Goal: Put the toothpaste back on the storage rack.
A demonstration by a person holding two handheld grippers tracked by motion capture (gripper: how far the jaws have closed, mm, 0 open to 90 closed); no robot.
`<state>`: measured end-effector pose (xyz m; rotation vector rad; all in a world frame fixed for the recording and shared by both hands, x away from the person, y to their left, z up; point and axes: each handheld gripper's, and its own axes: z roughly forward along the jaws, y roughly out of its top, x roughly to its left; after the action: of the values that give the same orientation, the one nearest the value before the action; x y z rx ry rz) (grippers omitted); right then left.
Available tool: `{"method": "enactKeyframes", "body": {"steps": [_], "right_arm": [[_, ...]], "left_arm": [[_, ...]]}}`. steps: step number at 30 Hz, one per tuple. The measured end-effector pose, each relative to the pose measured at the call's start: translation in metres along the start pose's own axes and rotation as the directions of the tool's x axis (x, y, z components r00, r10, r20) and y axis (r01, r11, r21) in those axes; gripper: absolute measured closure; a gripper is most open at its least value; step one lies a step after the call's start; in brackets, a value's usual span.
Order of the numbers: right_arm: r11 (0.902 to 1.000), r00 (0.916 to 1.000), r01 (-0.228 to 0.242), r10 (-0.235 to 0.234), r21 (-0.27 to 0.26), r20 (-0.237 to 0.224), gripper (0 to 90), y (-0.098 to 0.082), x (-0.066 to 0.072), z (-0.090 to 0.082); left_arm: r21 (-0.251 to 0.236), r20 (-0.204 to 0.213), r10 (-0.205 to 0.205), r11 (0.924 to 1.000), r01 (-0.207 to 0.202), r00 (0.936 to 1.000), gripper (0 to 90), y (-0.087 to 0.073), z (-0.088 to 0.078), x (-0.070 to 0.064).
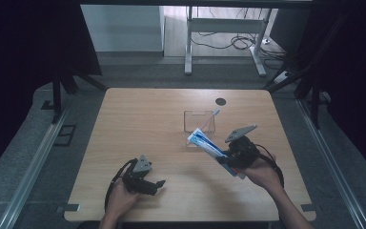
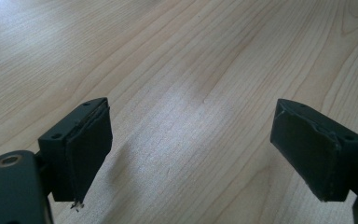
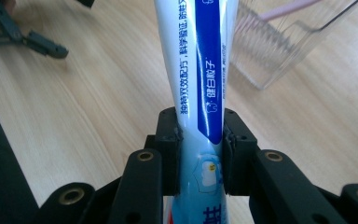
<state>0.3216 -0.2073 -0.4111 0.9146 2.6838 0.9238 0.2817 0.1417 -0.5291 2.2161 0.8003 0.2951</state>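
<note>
Holding: right hand-held gripper [image 3: 200,140] pinches tube [image 3: 200,70] above worktop [image 1: 138,119]
Cup [image 1: 199,121]: clear, toothbrush [image 1: 213,114] inside
Tube label: blue-white, Chinese writing
Left hand-held gripper [image 2: 191,149]: spread, nothing between

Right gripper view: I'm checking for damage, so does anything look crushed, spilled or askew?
Nothing stands out. The toothpaste tube sits pinched between the right gripper pads, no paste leaking. The clear cup stands upright on the table with a pink toothbrush inside.

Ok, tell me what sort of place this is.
Probably a lab or recording room: a bare wooden table screened by dark curtains, with loose cables on the floor beside a metal desk frame.
</note>
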Motion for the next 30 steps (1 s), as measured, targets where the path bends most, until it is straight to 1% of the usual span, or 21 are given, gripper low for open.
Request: {"method": "enactKeyframes", "body": {"steps": [5,6,7,10,15,21,23,30], "right_arm": [[0.9995,0.9999,-0.014,0.014,-0.029,0.009,72.7,0.009,-0.005,-0.004],[0.9993,0.9999,-0.011,0.011,-0.035,0.012,72.7,0.011,-0.006,-0.005],[0.999,0.9997,-0.02,0.021,-0.041,0.014,72.7,0.013,-0.007,-0.005],[0.9978,0.9994,-0.026,0.027,-0.062,0.022,72.7,0.018,-0.011,-0.005],[0.995,0.9985,-0.043,0.046,-0.09,0.029,72.7,0.026,-0.015,-0.002],[0.9923,0.9977,-0.052,0.057,-0.113,0.036,72.8,0.034,-0.019,0.002],[0.9914,0.998,-0.049,0.053,-0.122,0.035,72.8,0.036,-0.021,0.004],[0.9856,0.9972,-0.061,0.067,-0.158,0.033,73.0,0.043,-0.025,0.014]], "left_arm": [[0.002,0.002,0.0,1.0,0.0,1.0,13.0,0.0,0.0,0.0],[0.003,0.002,0.0,1.0,0.0,1.0,13.0,0.0,0.001,0.0],[0.003,0.001,0.0,1.0,0.0,1.0,13.0,0.0,0.001,0.0],[0.003,0.001,0.0,1.0,0.0,1.0,13.0,0.0,0.0,0.0],[0.002,0.002,-0.002,1.0,0.002,1.0,13.0,0.0,0.0,0.0],[0.0,0.001,-0.003,1.0,0.003,1.0,13.0,0.0,0.0,0.0],[-0.001,0.002,-0.002,1.0,0.002,1.0,13.0,0.0,0.0,0.0],[-0.001,0.004,-0.003,1.0,0.003,1.0,13.0,0.0,0.0,-0.001]]}}
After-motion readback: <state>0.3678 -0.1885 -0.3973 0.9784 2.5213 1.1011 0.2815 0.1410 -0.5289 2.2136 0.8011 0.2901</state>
